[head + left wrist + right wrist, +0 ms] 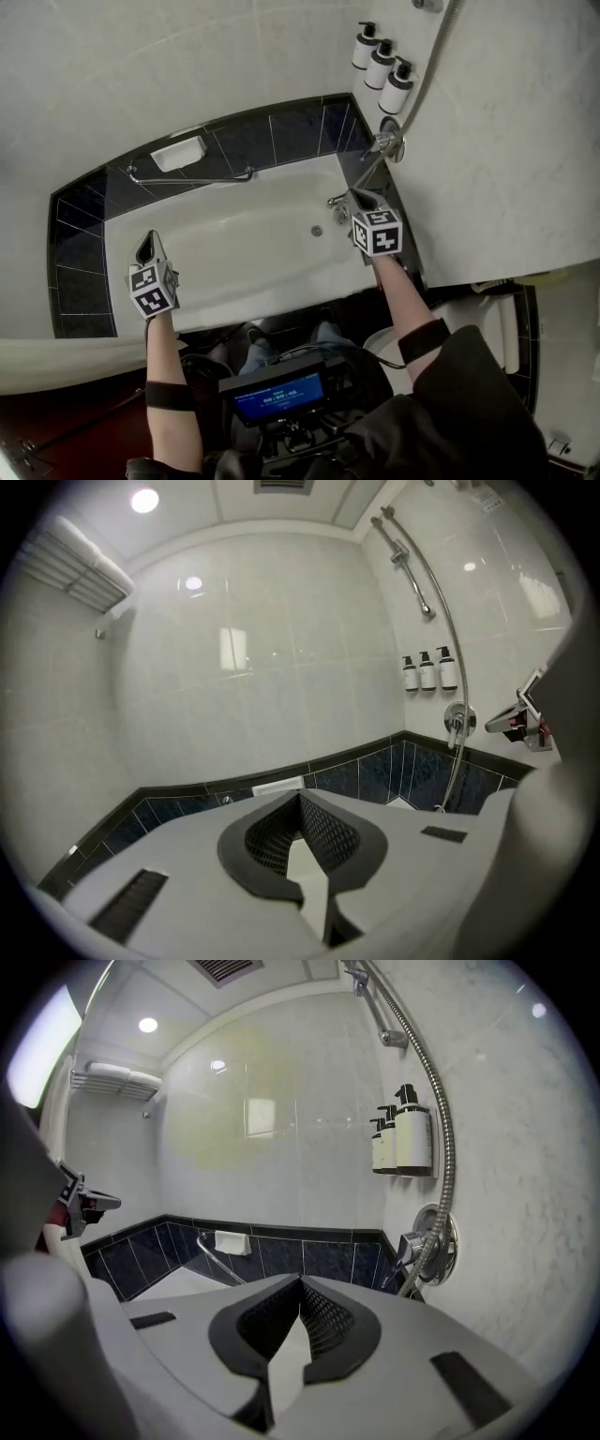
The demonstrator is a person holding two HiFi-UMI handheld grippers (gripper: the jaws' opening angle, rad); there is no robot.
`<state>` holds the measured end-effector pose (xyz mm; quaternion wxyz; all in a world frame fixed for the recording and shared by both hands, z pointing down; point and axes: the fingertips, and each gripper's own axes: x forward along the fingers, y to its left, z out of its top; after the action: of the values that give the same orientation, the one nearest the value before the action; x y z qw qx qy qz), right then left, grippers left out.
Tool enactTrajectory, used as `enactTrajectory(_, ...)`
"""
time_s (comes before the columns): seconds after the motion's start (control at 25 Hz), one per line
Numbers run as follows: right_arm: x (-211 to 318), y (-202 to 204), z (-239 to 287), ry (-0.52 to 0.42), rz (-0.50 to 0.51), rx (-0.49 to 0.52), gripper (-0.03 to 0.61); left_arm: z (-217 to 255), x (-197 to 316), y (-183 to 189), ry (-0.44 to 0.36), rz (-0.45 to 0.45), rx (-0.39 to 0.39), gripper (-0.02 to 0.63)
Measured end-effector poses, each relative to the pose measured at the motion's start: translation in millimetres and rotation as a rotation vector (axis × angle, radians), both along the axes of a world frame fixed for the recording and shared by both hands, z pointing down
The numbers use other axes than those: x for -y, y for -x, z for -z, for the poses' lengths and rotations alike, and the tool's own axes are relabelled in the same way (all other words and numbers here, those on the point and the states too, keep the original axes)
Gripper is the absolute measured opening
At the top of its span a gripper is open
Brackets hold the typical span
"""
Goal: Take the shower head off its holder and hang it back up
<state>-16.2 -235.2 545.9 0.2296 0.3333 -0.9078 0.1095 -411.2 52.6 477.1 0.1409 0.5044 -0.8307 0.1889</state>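
From where I stand, the white bathtub (pixel 291 173) is the open space. It is walled in by a band of dark tile (pixel 80 234) on its far and left sides, and by the pale tiled wall (pixel 506 141) on the right. The left gripper (pixel 148 248) hangs over the tub's near left part with free air all round it. Its claw is pinched together and nothing is in it. The right gripper (pixel 361 199) is up at the tap end, near the round valve (pixel 391 145) and the tiled ledge, so it has little room on its right. Its claw is also closed and bare. A grab bar (pixel 187 179) and a soap dish (pixel 178 153) run along the far tile, well apart from both tools. Three pump bottles (pixel 381 66) stand in a row on the wall above the valve. A towel shelf (pixel 75 560) sits high in the left corner under the ceiling lights. The shower head (pixel 382 519) is far up the right wall at the top of the slanted rail (pixel 412 574), well above and apart from both grippers. It shows too small to tell which way its face turns. Its metal hose (pixel 427 84) falls from there in a long curve to the valve, so the whole run lies up and down the wall.
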Motion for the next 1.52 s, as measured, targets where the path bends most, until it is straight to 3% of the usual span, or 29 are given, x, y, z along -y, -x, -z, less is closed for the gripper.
enactTrajectory(0.6, -7, -7, 1, -0.006, -0.018, -0.022, 0.023, 2, -16, 8, -0.068, 0.024, -0.053, 0.002)
enactTrajectory(1.12, -4, -25, -43, 0.038, -0.054, -0.08, 0.025, -16, -5, -10, -0.026, -0.021, -0.013, 0.002)
enactTrajectory(1.52, 4, -40, -162, 0.139, -0.027, -0.242, 0.198, -86, 47, -52, 0.099, -0.164, -0.022, 0.001)
